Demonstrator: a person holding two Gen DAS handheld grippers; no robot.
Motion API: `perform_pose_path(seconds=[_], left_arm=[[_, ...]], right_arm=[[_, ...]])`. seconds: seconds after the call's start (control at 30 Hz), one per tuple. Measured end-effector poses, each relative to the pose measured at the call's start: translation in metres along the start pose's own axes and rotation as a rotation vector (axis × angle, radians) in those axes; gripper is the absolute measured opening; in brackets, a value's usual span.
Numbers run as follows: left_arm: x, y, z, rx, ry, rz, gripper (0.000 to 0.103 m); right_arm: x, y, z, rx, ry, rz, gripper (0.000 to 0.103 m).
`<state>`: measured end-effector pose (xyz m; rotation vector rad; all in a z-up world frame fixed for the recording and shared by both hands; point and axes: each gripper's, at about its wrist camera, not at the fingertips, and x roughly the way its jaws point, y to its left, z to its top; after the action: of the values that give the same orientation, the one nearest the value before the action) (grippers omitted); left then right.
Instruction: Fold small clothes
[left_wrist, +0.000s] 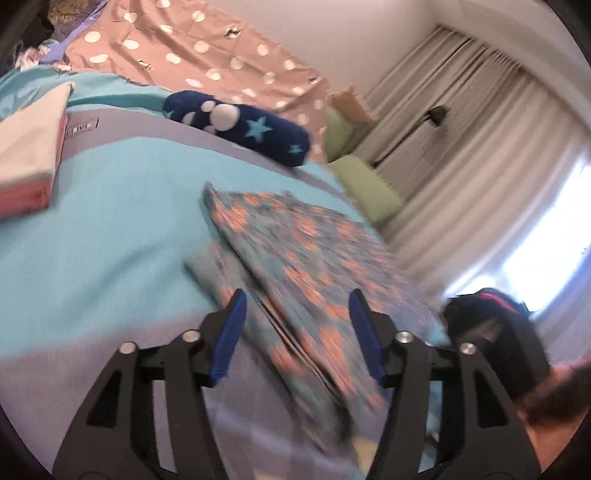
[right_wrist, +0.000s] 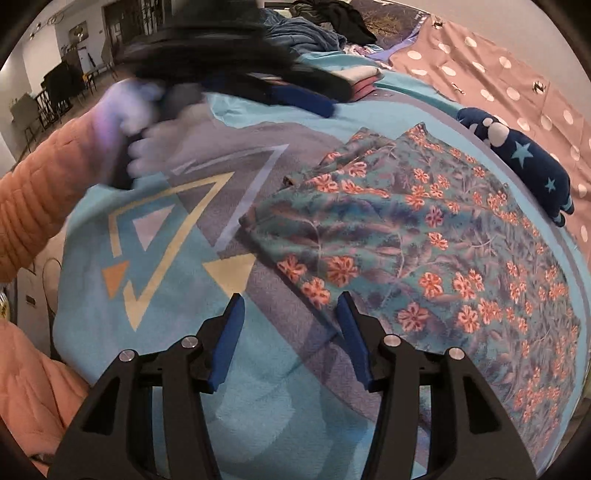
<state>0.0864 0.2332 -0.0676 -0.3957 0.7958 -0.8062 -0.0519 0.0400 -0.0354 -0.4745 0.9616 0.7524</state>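
two grippers hover over the bed, and neither holds anything. the left gripper (left_wrist: 295, 332) has its fingers spread with nothing pressed between them, pointing at the near edge of the floral garment (left_wrist: 314, 266), which lies part folded on the turquoise bedspread (left_wrist: 110, 229). the right gripper (right_wrist: 291, 339) is likewise released, just beside the garment's lower corner, probably to pick up that edge for the next fold. a stack of folded clothes (left_wrist: 29, 158) sits well apart, likely finished pieces. the navy star-patterned roll (left_wrist: 236, 125) rests behind the garment.
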Motion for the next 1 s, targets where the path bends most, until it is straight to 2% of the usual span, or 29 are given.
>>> perform_pose_path(seconds=[0.07,0.13,0.17,0.2,0.23,0.27,0.3,0.37,0.4,0.5,0.67,0.7,0.73,0.8,0.9,0.93,0.97,1.0], left_arm=[[0.027,0.010,0.020,-0.006,0.043,0.066,0.065],[0.059,0.033,0.043,-0.059,0.100,0.134,0.063],[0.067,0.041,0.049,-0.081,0.116,0.130,0.060],[0.073,0.047,0.056,-0.099,0.108,0.114,0.051],[0.075,0.053,0.061,-0.115,0.113,0.087,0.008],[0.079,0.054,0.066,-0.135,0.121,0.065,0.005],[0.077,0.052,0.071,-0.125,0.090,0.106,0.002],[0.070,0.051,0.074,-0.068,0.040,0.157,0.002],[0.067,0.057,0.073,-0.074,0.040,0.155,0.001],[0.062,0.076,0.063,-0.093,0.056,0.289,0.000],[0.018,0.081,0.051,-0.188,-0.025,0.197,0.003],[0.013,0.075,0.049,-0.185,-0.027,0.165,0.011],[0.005,0.066,0.043,-0.181,-0.014,0.113,0.034],[0.002,0.053,0.032,-0.162,0.020,0.079,0.057],[0.015,0.037,0.012,-0.143,0.132,0.060,0.055],[0.024,0.035,0.006,-0.153,0.156,0.047,0.046],[0.029,0.034,0.004,-0.151,0.153,0.044,0.041],[0.033,0.036,0.005,-0.151,0.143,0.043,0.026]], right_arm=[[-0.003,-0.001,0.000,0.013,-0.009,-0.001,0.053],[-0.005,-0.001,-0.001,0.018,-0.015,0.001,0.053],[-0.005,-0.001,-0.002,0.017,-0.014,0.000,0.053],[-0.005,-0.001,-0.003,0.016,-0.013,-0.001,0.053],[-0.005,-0.003,-0.003,0.015,-0.014,0.001,0.054],[-0.005,-0.003,-0.003,0.015,-0.015,0.003,0.055],[-0.004,-0.005,-0.003,0.019,-0.017,0.008,0.055],[-0.004,-0.007,-0.001,0.026,-0.022,0.011,0.055],[-0.004,-0.006,-0.002,0.028,-0.025,0.013,0.055],[-0.001,-0.007,0.000,0.026,-0.029,0.026,0.055],[0.003,-0.004,0.004,0.015,-0.056,0.013,0.055],[0.004,-0.003,0.006,0.010,-0.063,0.008,0.055],[0.003,0.000,0.006,0.005,-0.069,0.009,0.055],[0.003,0.002,0.008,0.000,-0.073,0.021,0.055],[0.006,0.003,0.008,-0.007,-0.077,0.020,0.055],[0.006,0.004,0.009,-0.010,-0.084,0.013,0.055],[0.007,0.005,0.011,-0.015,-0.093,-0.009,0.055],[0.007,0.008,0.012,-0.024,-0.099,-0.037,0.055]])
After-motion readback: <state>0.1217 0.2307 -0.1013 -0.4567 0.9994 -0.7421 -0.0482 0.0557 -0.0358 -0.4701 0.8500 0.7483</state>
